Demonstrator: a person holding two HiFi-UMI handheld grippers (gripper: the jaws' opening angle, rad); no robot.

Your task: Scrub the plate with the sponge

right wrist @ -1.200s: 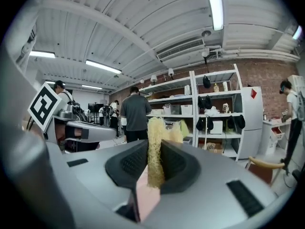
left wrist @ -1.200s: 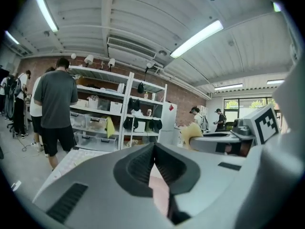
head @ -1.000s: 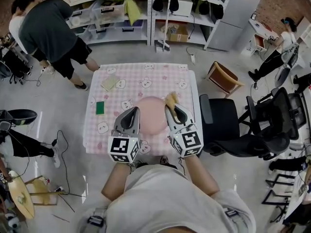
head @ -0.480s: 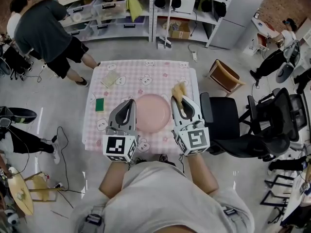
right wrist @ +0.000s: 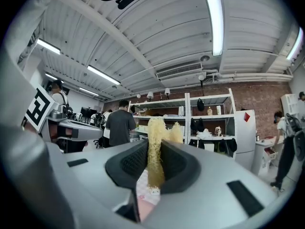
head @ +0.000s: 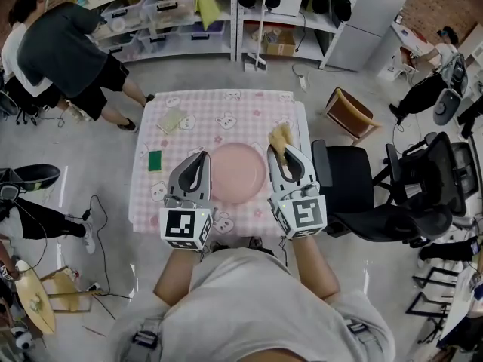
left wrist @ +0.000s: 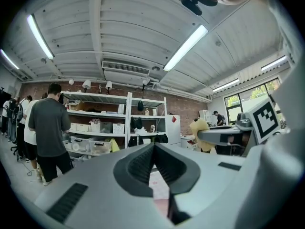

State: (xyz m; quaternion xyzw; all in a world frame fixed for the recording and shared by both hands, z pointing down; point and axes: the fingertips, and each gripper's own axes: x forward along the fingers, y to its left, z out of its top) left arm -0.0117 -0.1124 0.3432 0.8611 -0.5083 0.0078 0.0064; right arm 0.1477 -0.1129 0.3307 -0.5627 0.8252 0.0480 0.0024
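Note:
The pink plate (head: 238,173) lies on the pink checked table (head: 226,108), between my two grippers. My right gripper (head: 276,151) hangs by the plate's right rim, shut on a yellow sponge (head: 281,136) that sticks out past its tips. In the right gripper view the sponge (right wrist: 155,149) stands pinched between the jaws, which point level toward the shelves. My left gripper (head: 201,157) is by the plate's left rim. In the left gripper view its jaws (left wrist: 153,149) meet with nothing between them. Neither gripper clearly touches the plate.
A green sponge (head: 155,161) and a pale yellow pad (head: 171,121) lie on the table's left side. A black office chair (head: 355,194) stands close at the right and a wooden chair (head: 349,115) behind it. A person (head: 68,47) bends near the shelves (head: 189,21).
The right gripper has carried the sponge from the plate's upper right rim to the right, off the plate. The left gripper has drifted slightly left. The plate has stayed put.

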